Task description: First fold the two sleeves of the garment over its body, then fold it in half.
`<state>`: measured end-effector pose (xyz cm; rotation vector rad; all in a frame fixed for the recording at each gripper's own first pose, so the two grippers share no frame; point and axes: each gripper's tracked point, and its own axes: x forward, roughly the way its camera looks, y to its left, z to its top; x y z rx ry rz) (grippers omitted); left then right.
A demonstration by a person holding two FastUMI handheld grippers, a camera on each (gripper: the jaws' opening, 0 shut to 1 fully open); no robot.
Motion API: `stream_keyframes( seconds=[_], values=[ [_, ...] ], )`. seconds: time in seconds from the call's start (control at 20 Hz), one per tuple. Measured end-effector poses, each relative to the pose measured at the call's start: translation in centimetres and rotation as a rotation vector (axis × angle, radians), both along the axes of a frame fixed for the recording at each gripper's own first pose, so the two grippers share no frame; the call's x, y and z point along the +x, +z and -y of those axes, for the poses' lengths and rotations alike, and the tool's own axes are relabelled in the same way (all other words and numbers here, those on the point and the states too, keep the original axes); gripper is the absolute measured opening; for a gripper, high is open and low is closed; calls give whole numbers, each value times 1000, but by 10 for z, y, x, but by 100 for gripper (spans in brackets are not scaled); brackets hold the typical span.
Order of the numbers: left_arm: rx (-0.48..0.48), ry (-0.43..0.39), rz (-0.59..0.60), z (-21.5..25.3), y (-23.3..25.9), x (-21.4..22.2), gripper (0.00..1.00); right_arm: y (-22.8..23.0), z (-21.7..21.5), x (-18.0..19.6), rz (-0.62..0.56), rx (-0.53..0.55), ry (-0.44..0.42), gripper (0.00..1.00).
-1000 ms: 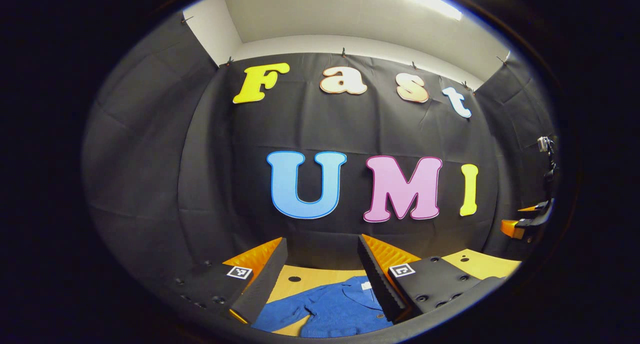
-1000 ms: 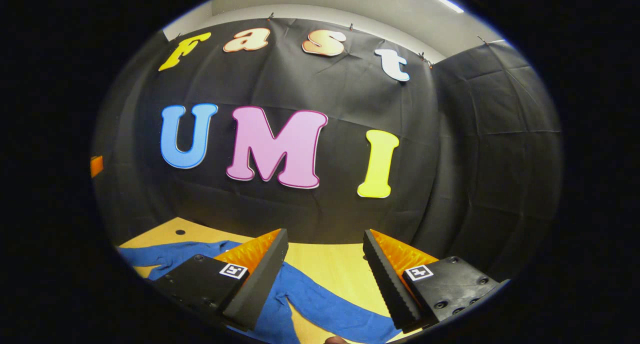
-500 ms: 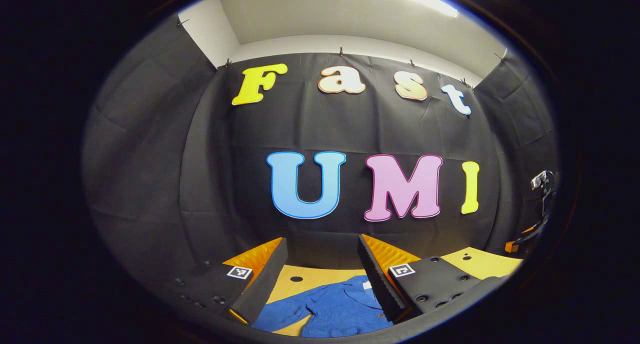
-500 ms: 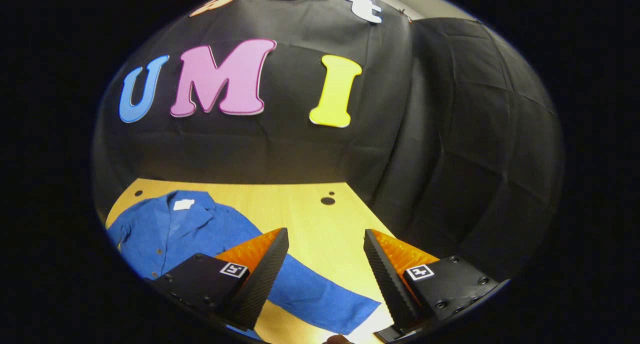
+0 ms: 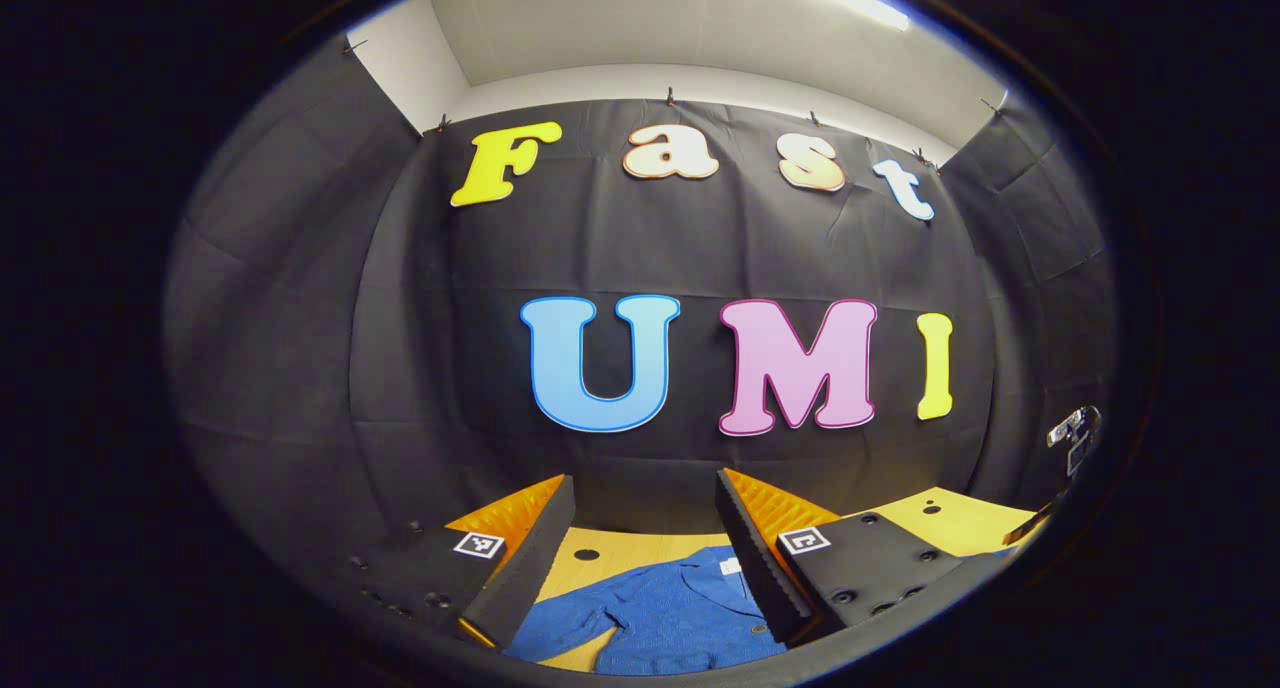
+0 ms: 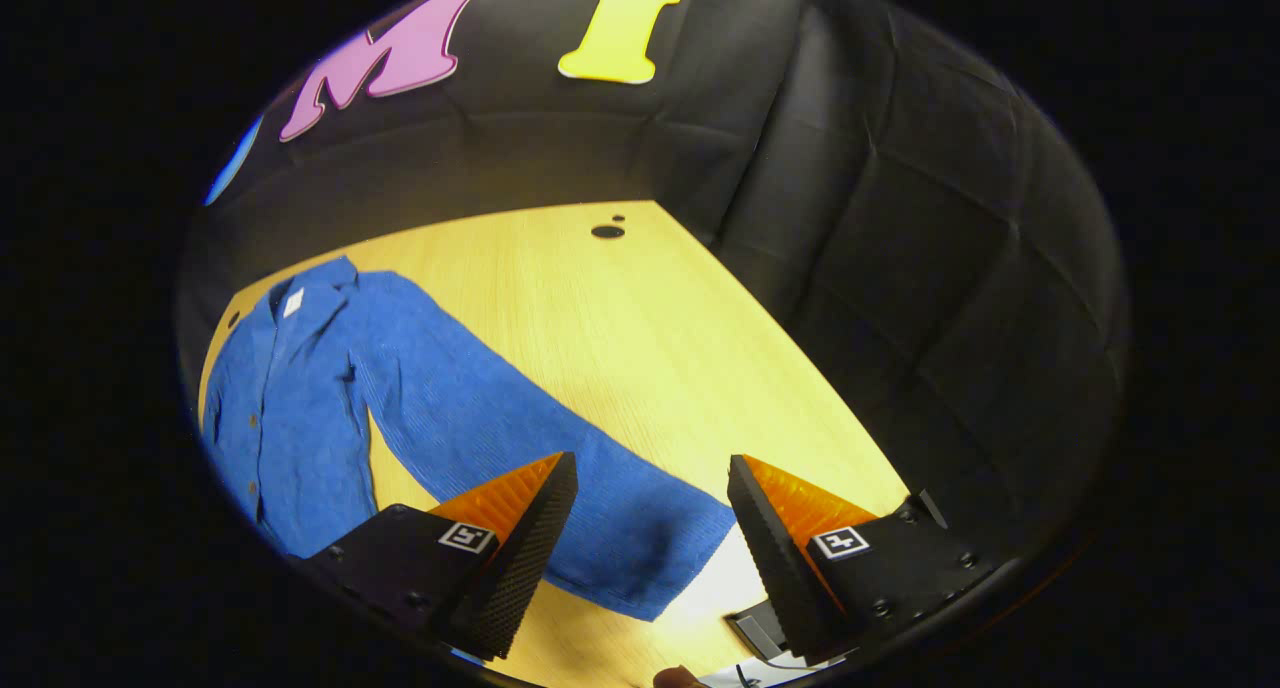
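right gripper: tipped down since a second ago, jaws wide, over sleeve cuff, lower centre.
left gripper: unmoved, jaws wide.
Sleeves: unfolded on desk.

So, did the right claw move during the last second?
Yes. The right claw has tipped downward: the wall letters have slid up to the top of the right gripper view, and the table and blue shirt now show beneath it. Its sleeve end lies between the open fingers.

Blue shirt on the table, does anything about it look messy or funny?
Nothing is spilled or torn. The blue shirt lies flat on the wooden table, its sleeve stretched straight out, not folded yet. The open right gripper hangs above the sleeve's end.
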<state>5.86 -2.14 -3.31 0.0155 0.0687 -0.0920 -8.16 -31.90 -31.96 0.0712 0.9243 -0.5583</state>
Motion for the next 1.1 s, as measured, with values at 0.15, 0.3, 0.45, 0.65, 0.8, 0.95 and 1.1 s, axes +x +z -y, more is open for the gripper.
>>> stream_keyframes(
  seconds=[0.15,0.3,0.45,0.65,0.8,0.95,1.1],
  values=[
    [5,0,-17,7,-5,2,82,-37,-1,-22,-103,73,10,99],
    [28,4,-24,16,-5,4,82,-58,-2,-37,-185,164,-9,99],
    [63,19,-50,25,-12,5,82,-58,5,-35,-163,251,-34,90],
    [24,65,-97,42,-21,-3,82,-59,0,-21,-108,225,65,12],
    [35,81,-115,44,-28,-10,82,-43,0,-9,-6,242,40,7],
    [56,58,-117,38,-29,-8,82,-9,-3,26,122,258,4,7],
    [54,58,-93,19,-22,-11,82,30,-21,61,215,254,30,7]
  ],
)
